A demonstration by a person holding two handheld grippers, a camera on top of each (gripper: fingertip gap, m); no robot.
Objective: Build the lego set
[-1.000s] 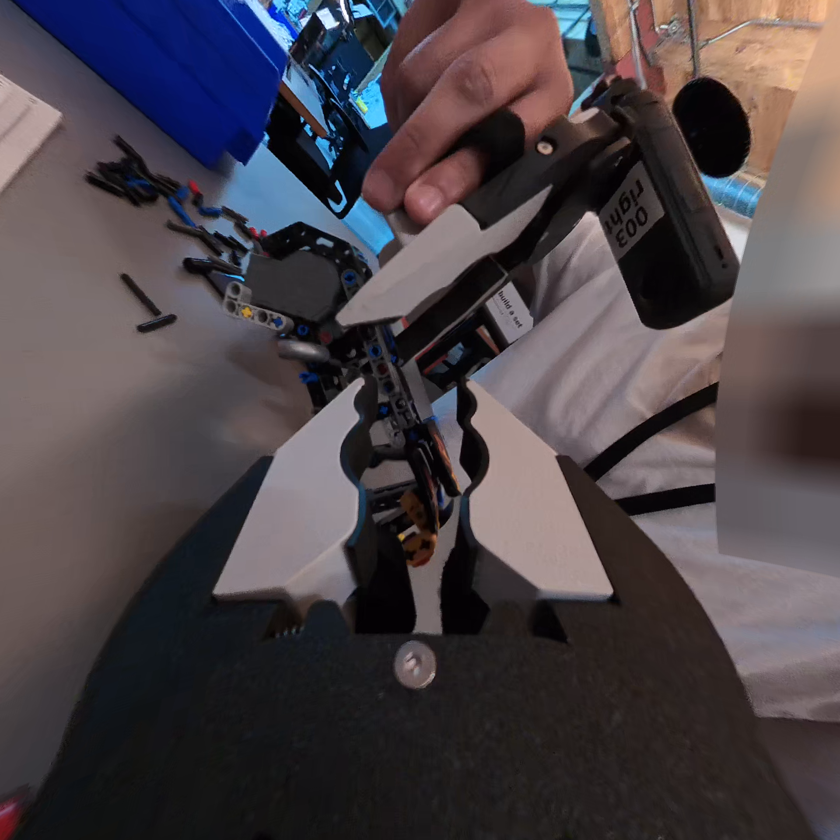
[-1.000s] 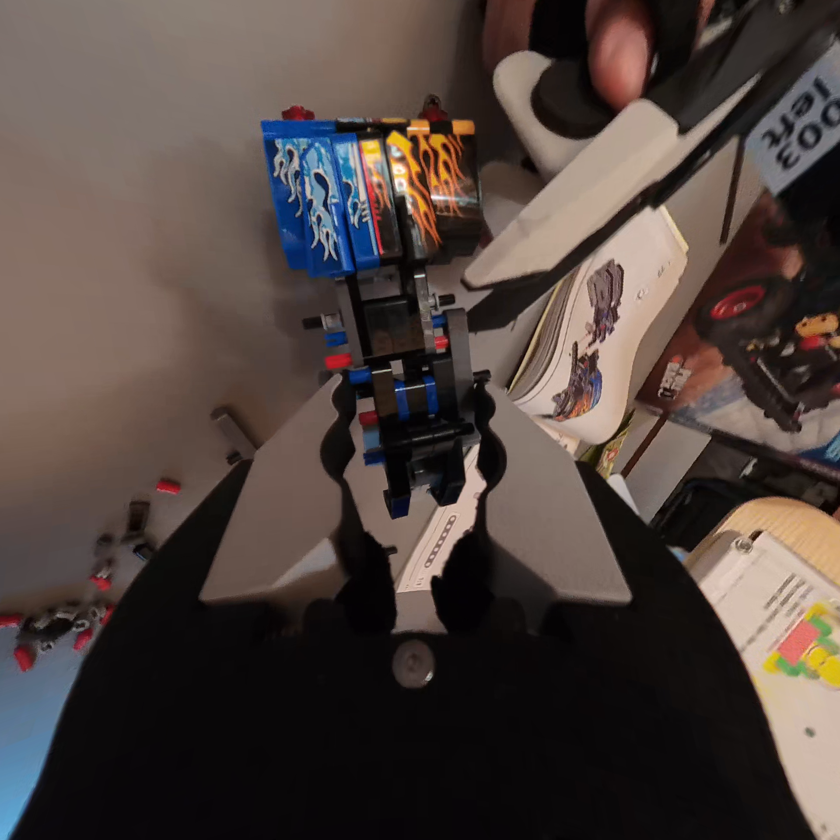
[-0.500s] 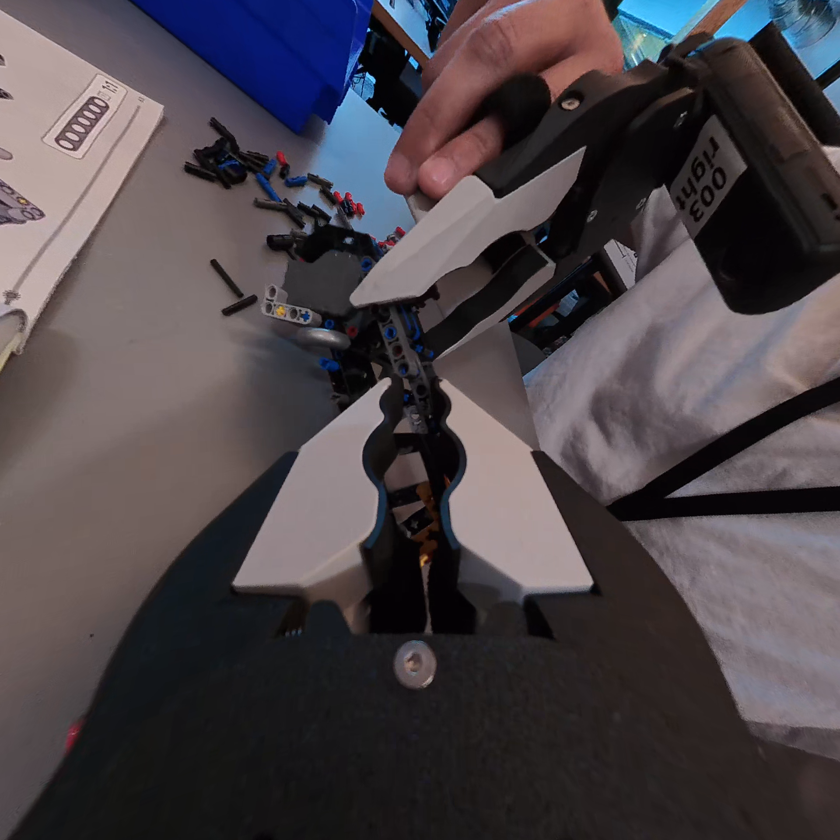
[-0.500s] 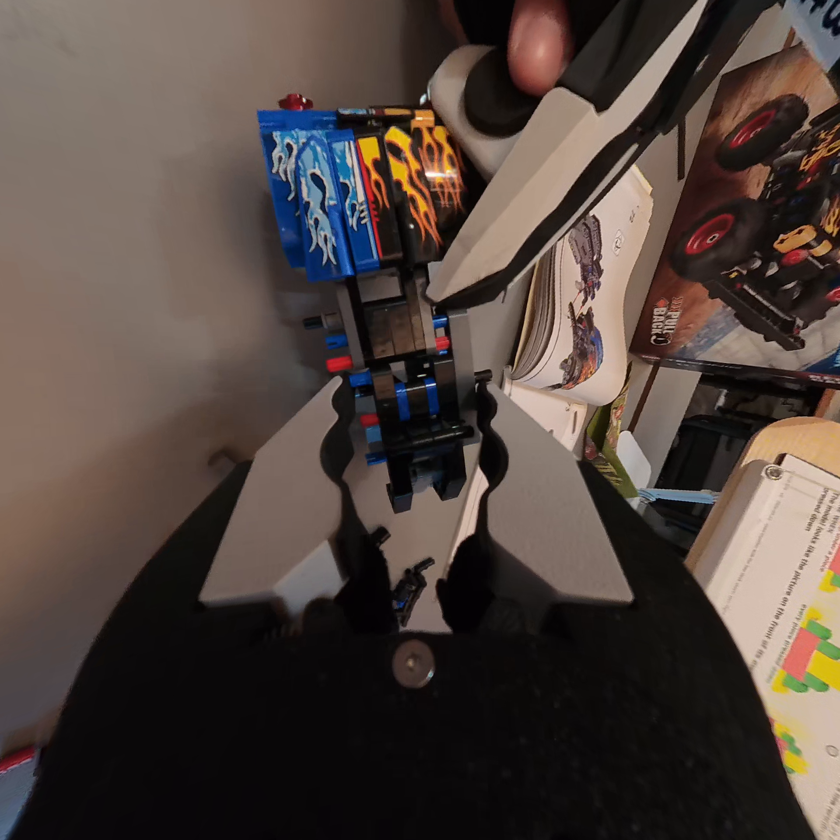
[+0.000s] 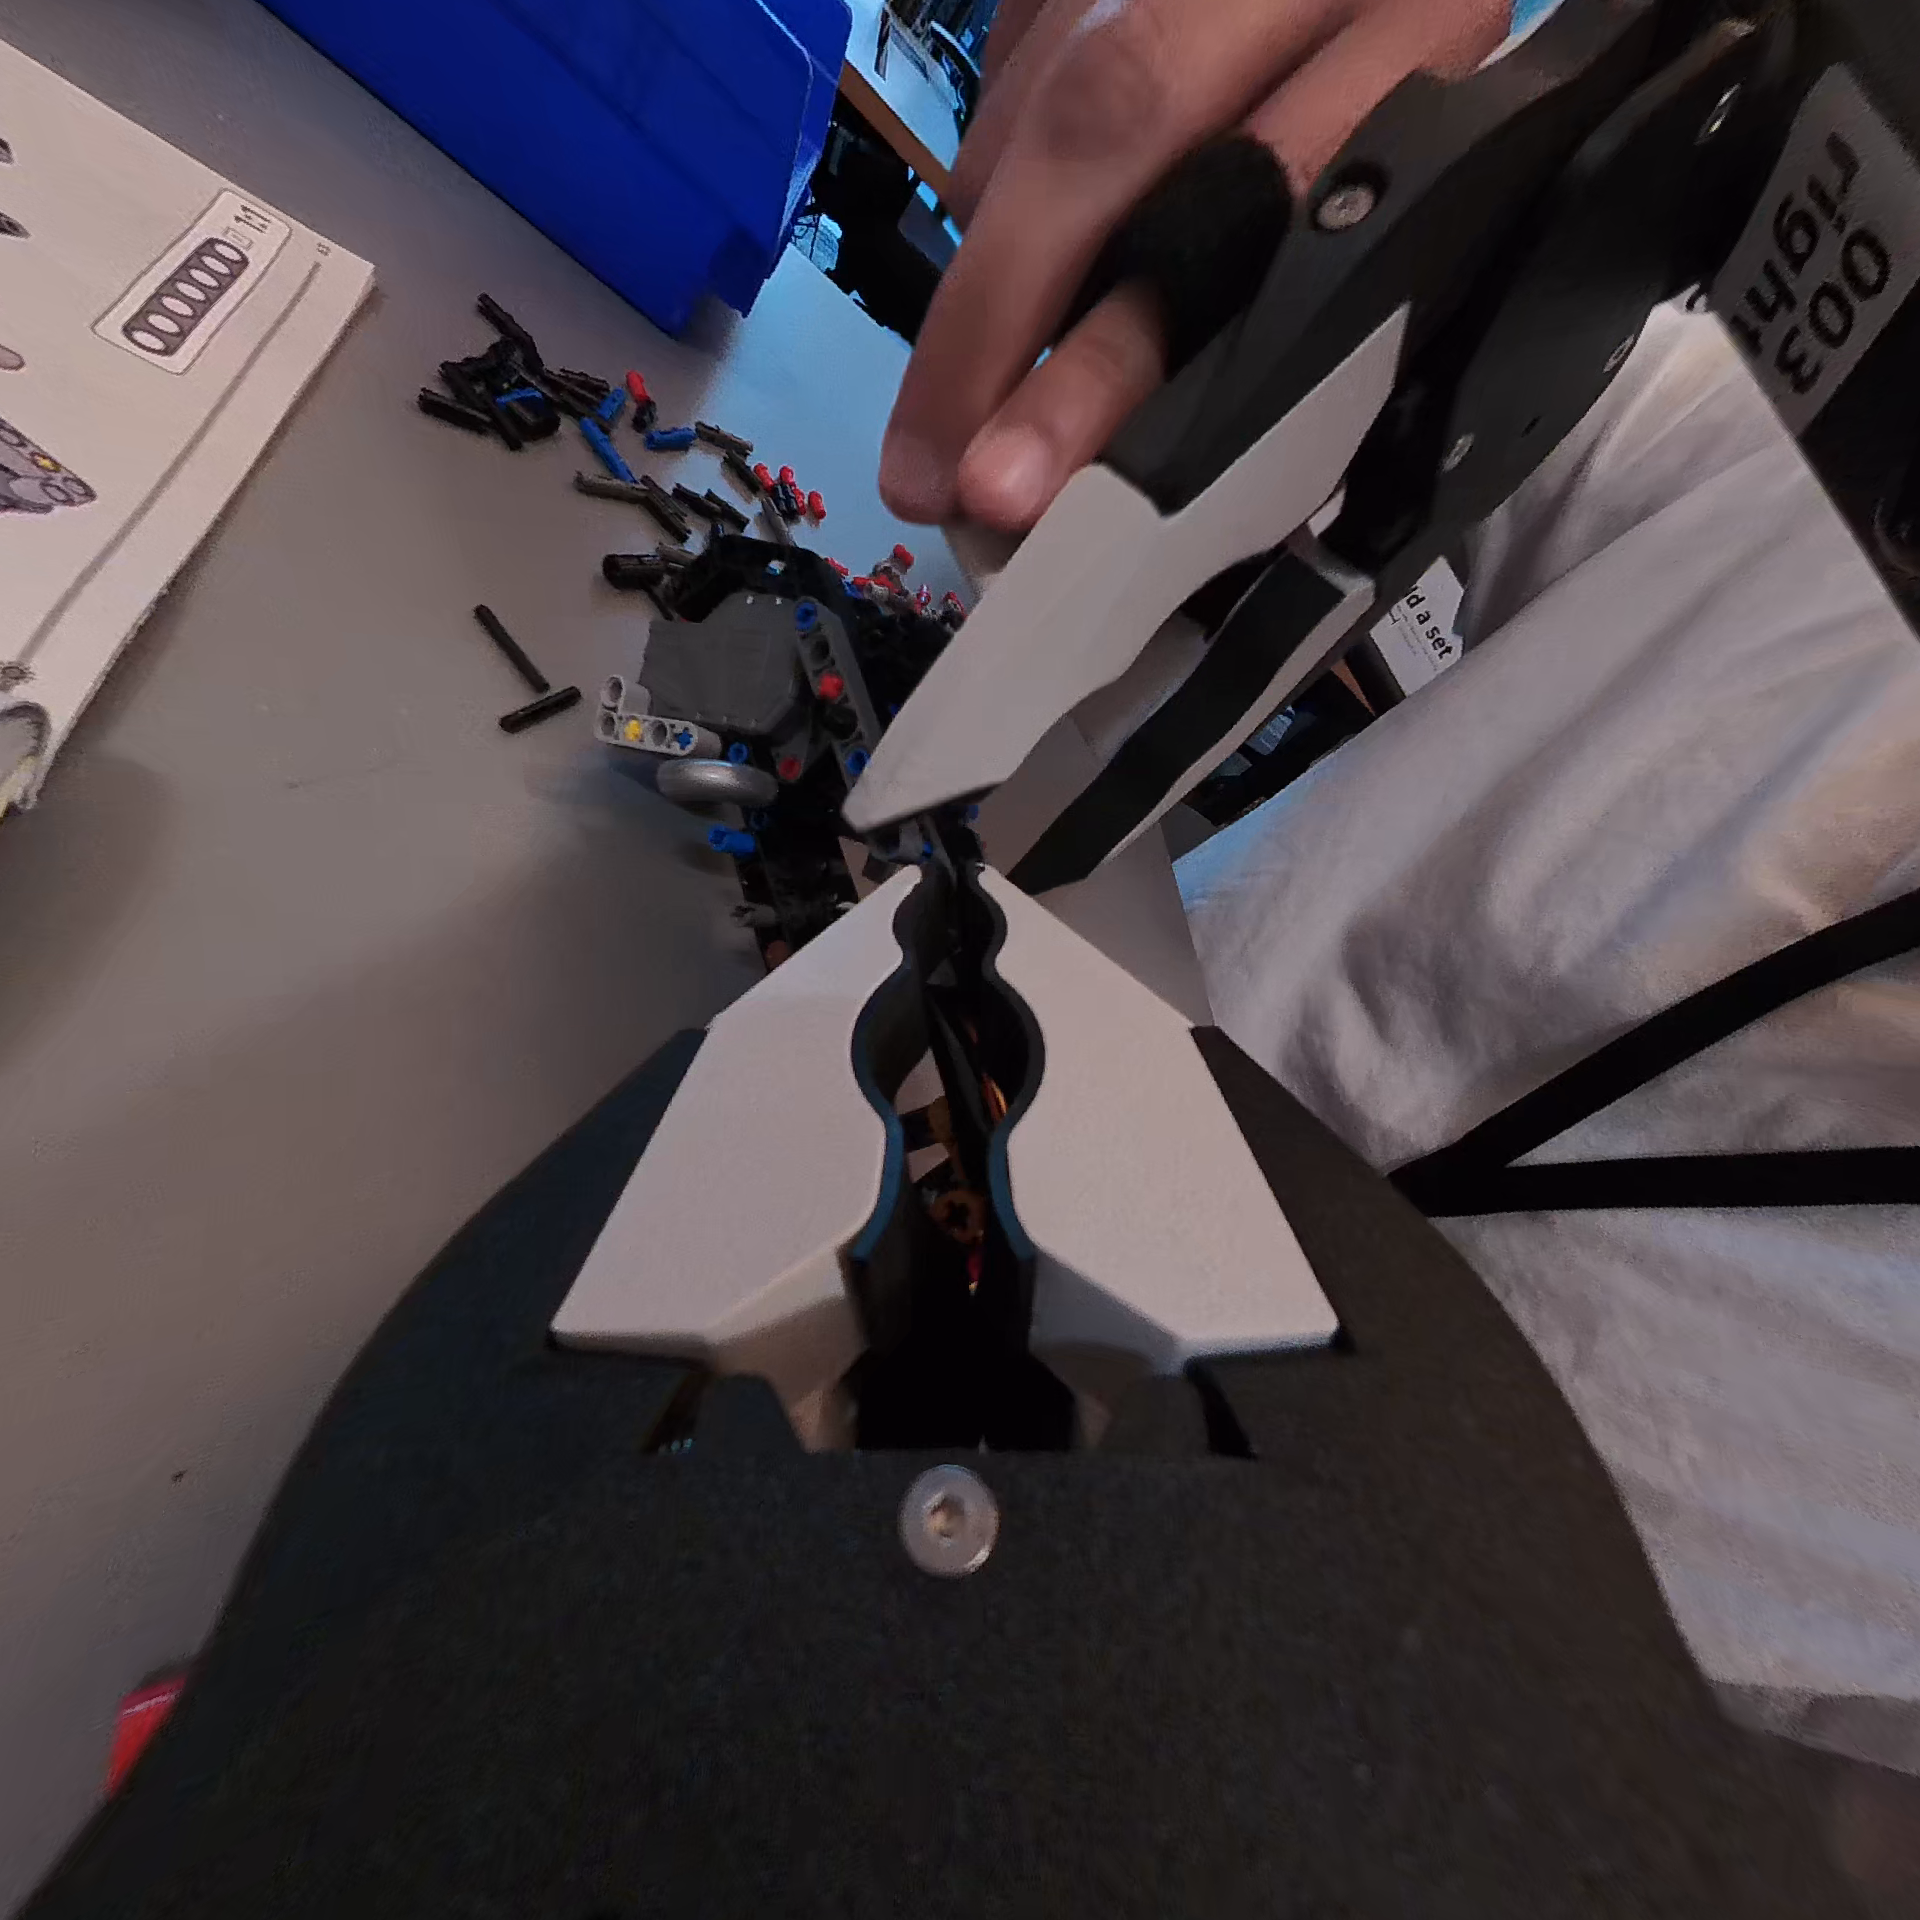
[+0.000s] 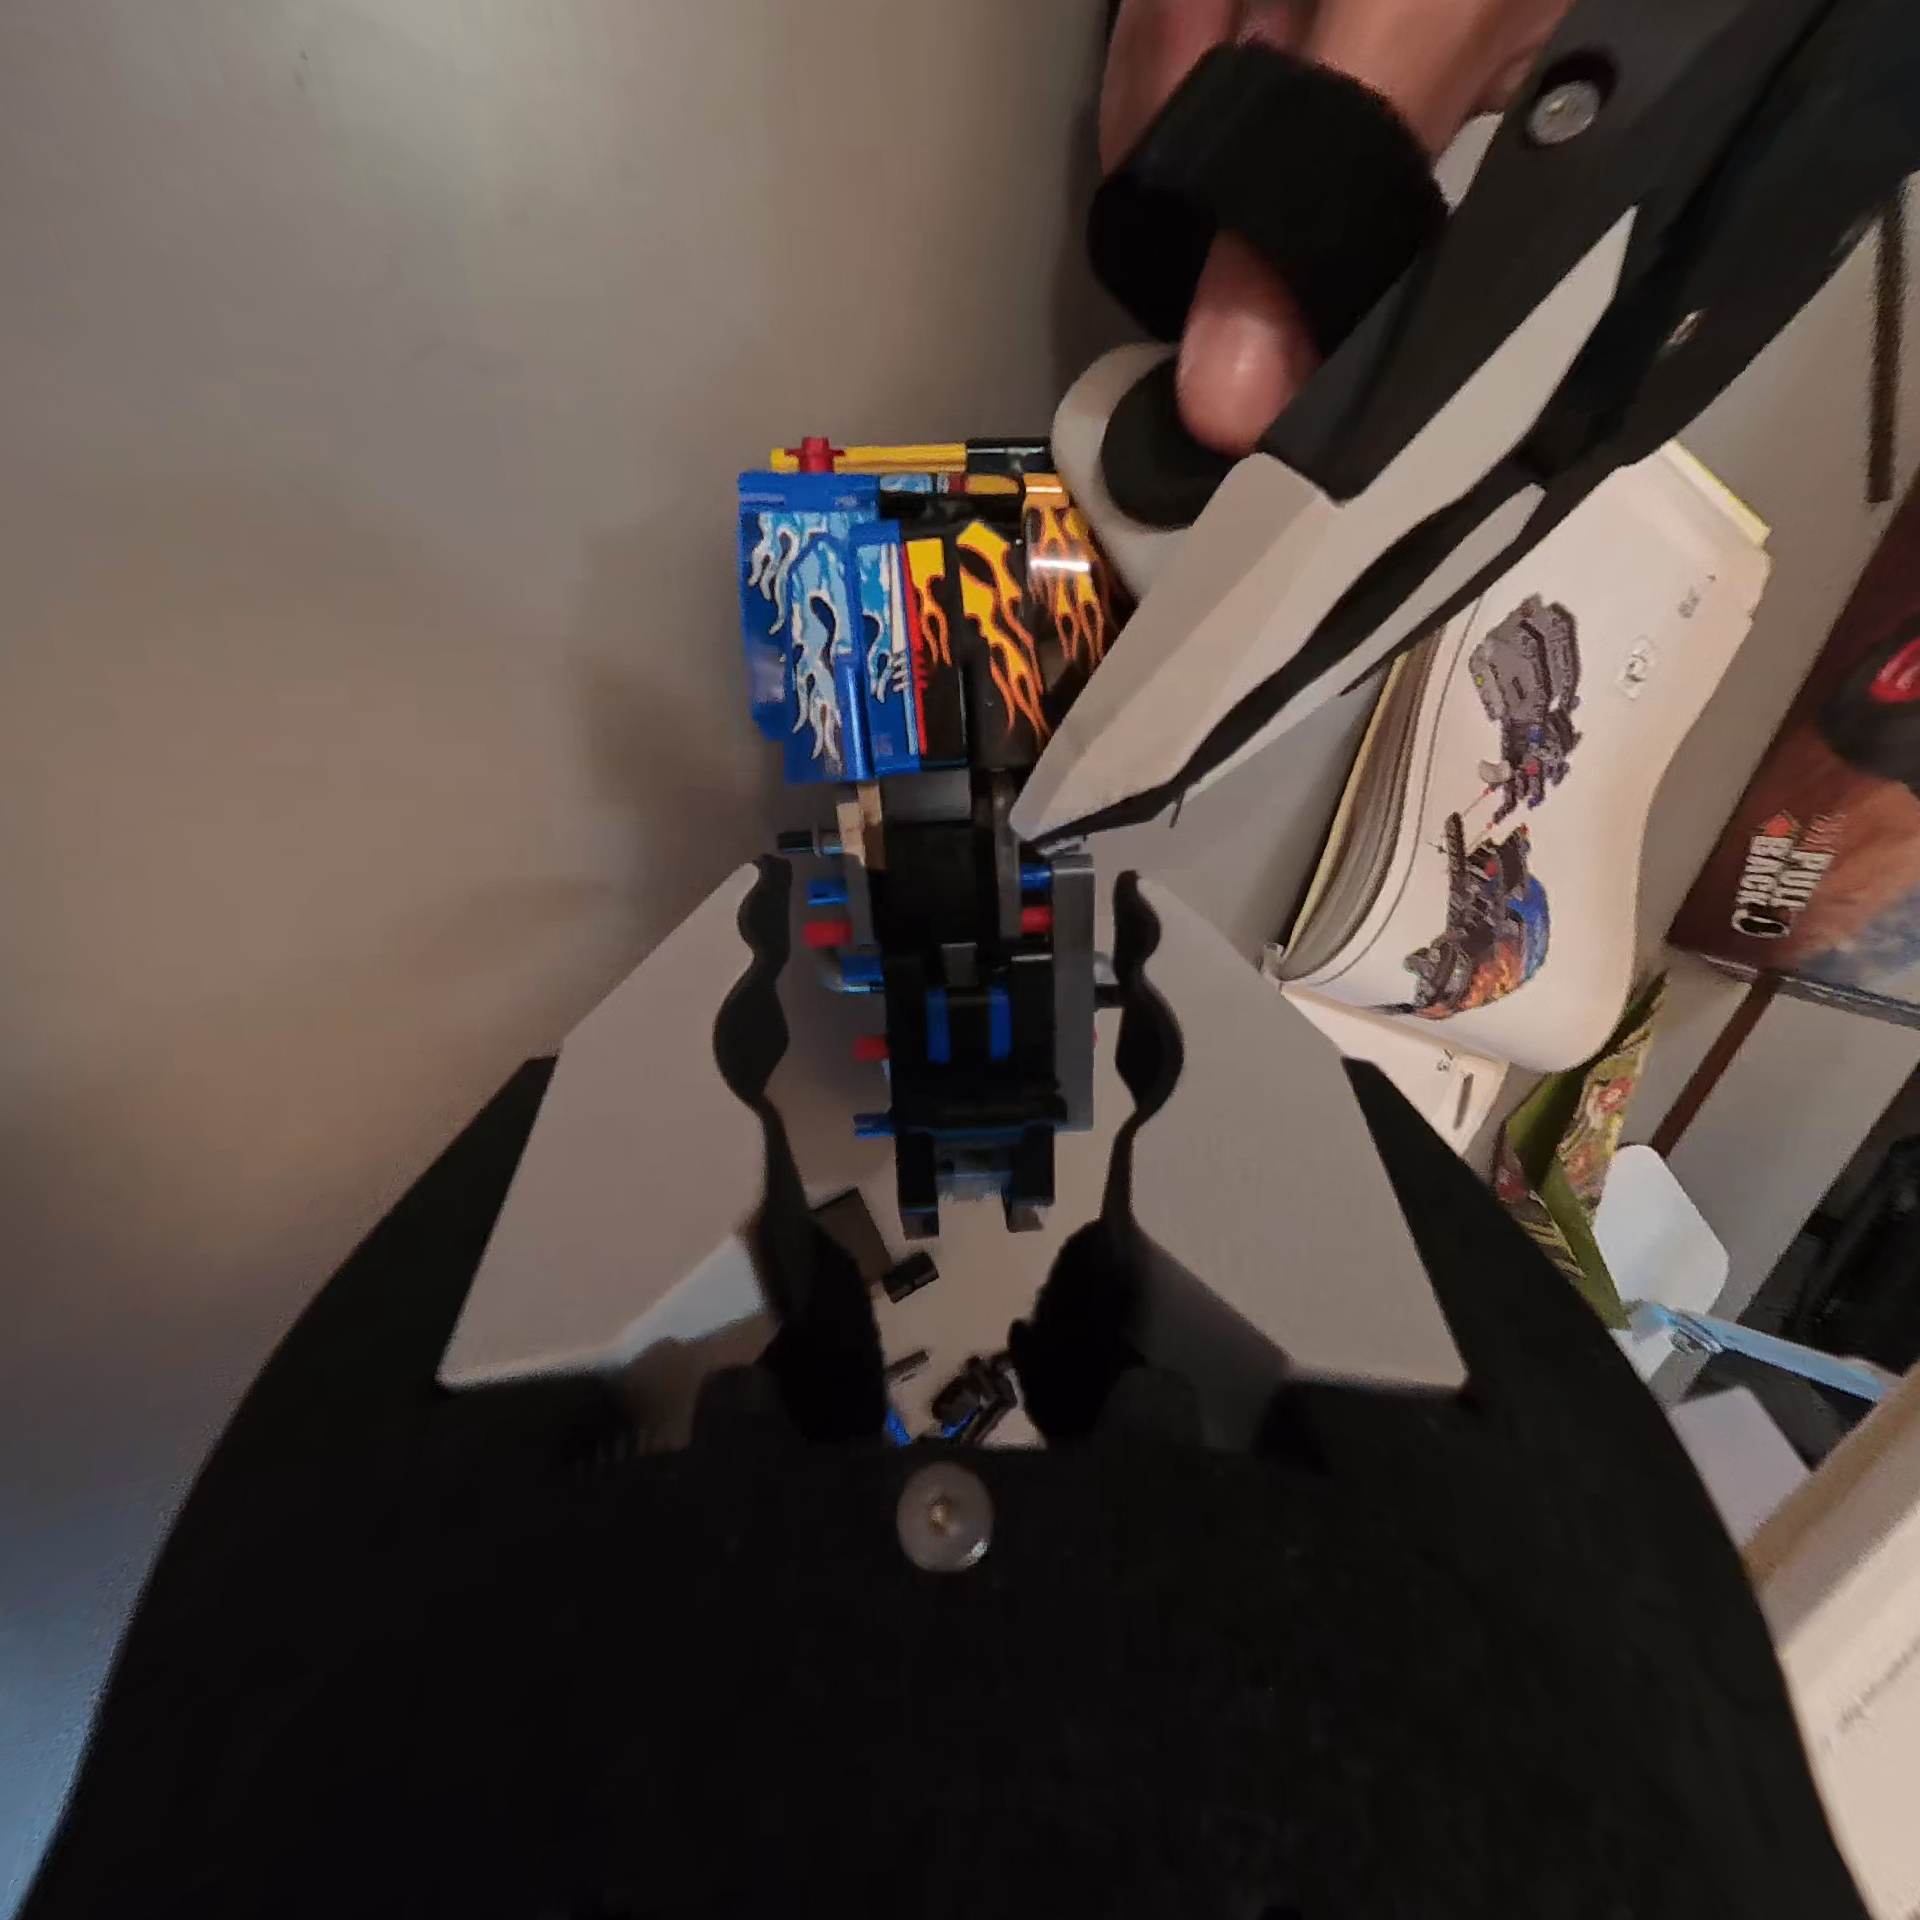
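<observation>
Flame-printed panels in blue, black and orange top the lego model (image 6: pixel 940 831), which sits in the air between both grippers above the grey table (image 5: pixel 260 987). In the left wrist view the left gripper (image 5: pixel 951 904) has its 2 grey fingers drawn nearly together at the tips, clamped on a thin dark edge of the model, with orange and black parts showing in the gap behind. In the right wrist view the right gripper (image 6: pixel 940 894) has its jaws spread wide on either side of the model's black-and-blue lower frame — whether the pads touch it I cannot tell, though a gap shows on the left side. A hand (image 5: pixel 1091 239) holds the right gripper's handle. Farther off on the table lie a second dark grey sub-assembly (image 5: pixel 748 686) and a scatter of loose pins (image 5: pixel 623 457) — black, blue and red. An open instruction booklet (image 5: pixel 135 395) lies at the left, with a blue bin (image 5: pixel 623 114) behind it.
</observation>
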